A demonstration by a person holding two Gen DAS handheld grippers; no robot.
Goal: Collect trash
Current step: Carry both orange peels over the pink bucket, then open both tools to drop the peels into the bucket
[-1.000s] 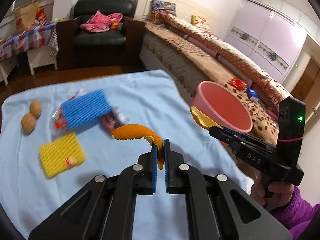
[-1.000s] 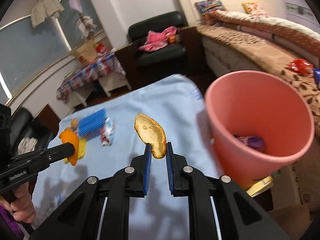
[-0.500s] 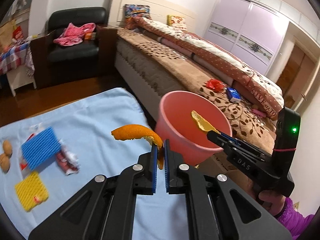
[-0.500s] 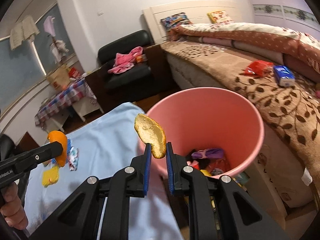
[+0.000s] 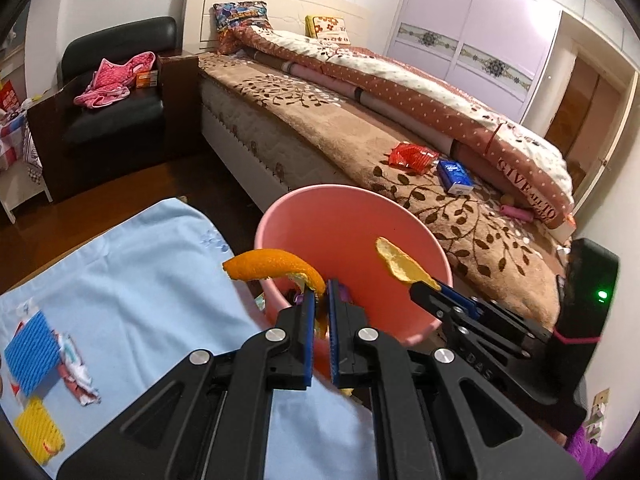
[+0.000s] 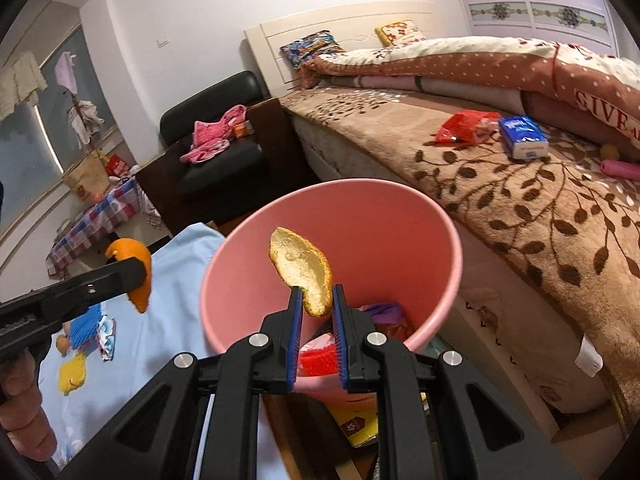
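My left gripper is shut on a curled orange peel, which hangs at the near left rim of the pink bin. My right gripper is shut on a second, paler piece of orange peel held over the open mouth of the pink bin. In the left wrist view the right gripper reaches in from the right with its peel. In the right wrist view the left gripper's peel shows at the left. Wrappers lie at the bin's bottom.
On the light blue cloth lie a blue foam net, a yellow foam net and a crumpled wrapper. A bed runs close behind the bin, carrying a red packet and a blue tissue pack. A black armchair stands farther back.
Both grippers have swung right from over the blue cloth to the pink bin, each still holding its peel. The bin now fills the middle of both views.
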